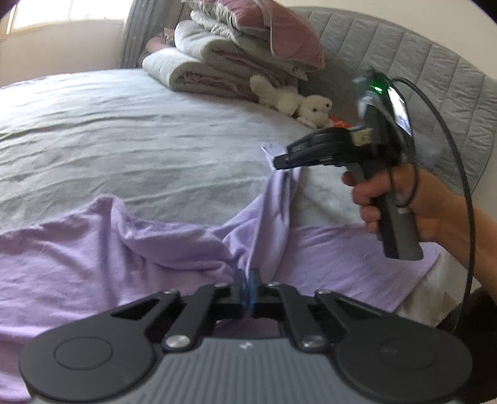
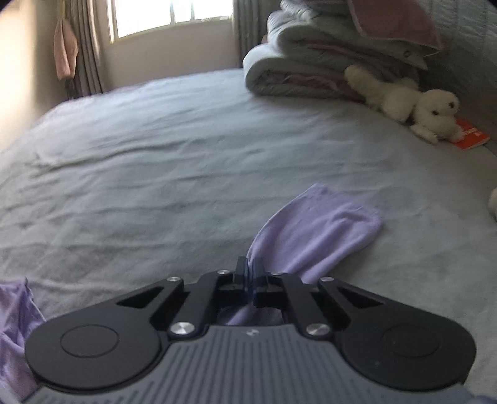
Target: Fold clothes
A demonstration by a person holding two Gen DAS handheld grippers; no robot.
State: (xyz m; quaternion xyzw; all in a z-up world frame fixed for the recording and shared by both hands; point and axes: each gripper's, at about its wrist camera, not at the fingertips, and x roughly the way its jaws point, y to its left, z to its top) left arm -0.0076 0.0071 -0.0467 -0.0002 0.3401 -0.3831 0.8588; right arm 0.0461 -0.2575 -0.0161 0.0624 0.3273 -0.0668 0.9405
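A lilac garment [image 1: 93,248] lies rumpled across the near part of the bed. My left gripper [image 1: 247,279] is shut, its blue pads pinching a raised ridge of the lilac cloth. Further right, a hand holds my right gripper [image 1: 276,161], shut on a fold of the same garment and lifting it off the sheet. In the right wrist view, the right gripper [image 2: 250,268] is closed on the cloth, and a sleeve of the lilac garment [image 2: 316,230] spreads out beyond it on the bed. Another bit of the garment shows at the lower left.
The grey bedsheet [image 1: 139,140] stretches far ahead. Folded quilts [image 1: 223,62] and a pink pillow are stacked at the headboard [image 1: 419,68]. A white plush toy [image 2: 413,105] and an orange book [image 2: 472,135] lie beside them. A window [image 2: 170,15] and curtains stand beyond the bed.
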